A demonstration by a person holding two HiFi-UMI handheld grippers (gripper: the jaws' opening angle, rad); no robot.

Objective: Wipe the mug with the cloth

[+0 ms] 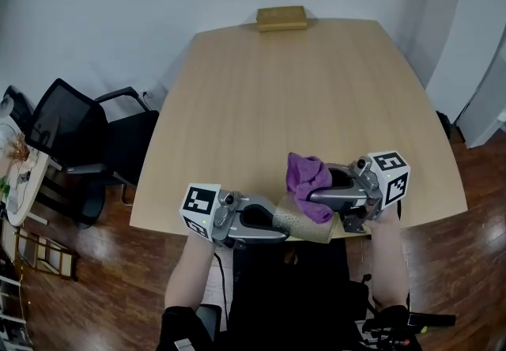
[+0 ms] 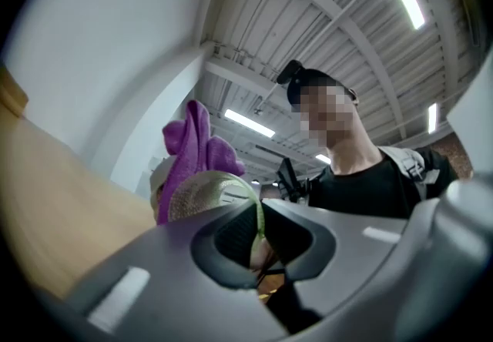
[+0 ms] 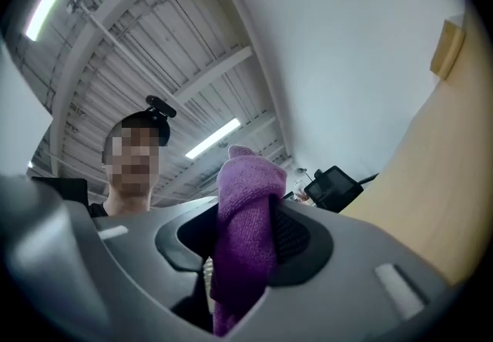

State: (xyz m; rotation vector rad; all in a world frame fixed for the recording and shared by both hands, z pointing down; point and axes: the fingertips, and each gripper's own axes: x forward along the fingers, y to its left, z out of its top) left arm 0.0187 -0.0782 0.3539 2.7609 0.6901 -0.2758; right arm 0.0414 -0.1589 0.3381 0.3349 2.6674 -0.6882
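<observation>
A speckled olive-beige mug (image 1: 303, 220) is held on its side just above the near edge of the wooden table (image 1: 300, 96). My left gripper (image 1: 278, 223) is shut on the mug's thin rim (image 2: 259, 219), which shows between its jaws in the left gripper view. The mug's body (image 2: 202, 194) bulges beyond the jaws. My right gripper (image 1: 318, 198) comes in from the right, shut on a purple cloth (image 1: 308, 178). The cloth rests on top of the mug, bunched upward. In the right gripper view the cloth (image 3: 246, 217) fills the gap between the jaws; the cloth (image 2: 192, 144) also peeks over the mug.
A tan block (image 1: 281, 18) lies at the table's far edge. A black office chair (image 1: 75, 144) stands left of the table, and a small side table (image 1: 20, 175) with clutter sits at the far left. The person's forearms reach in from below.
</observation>
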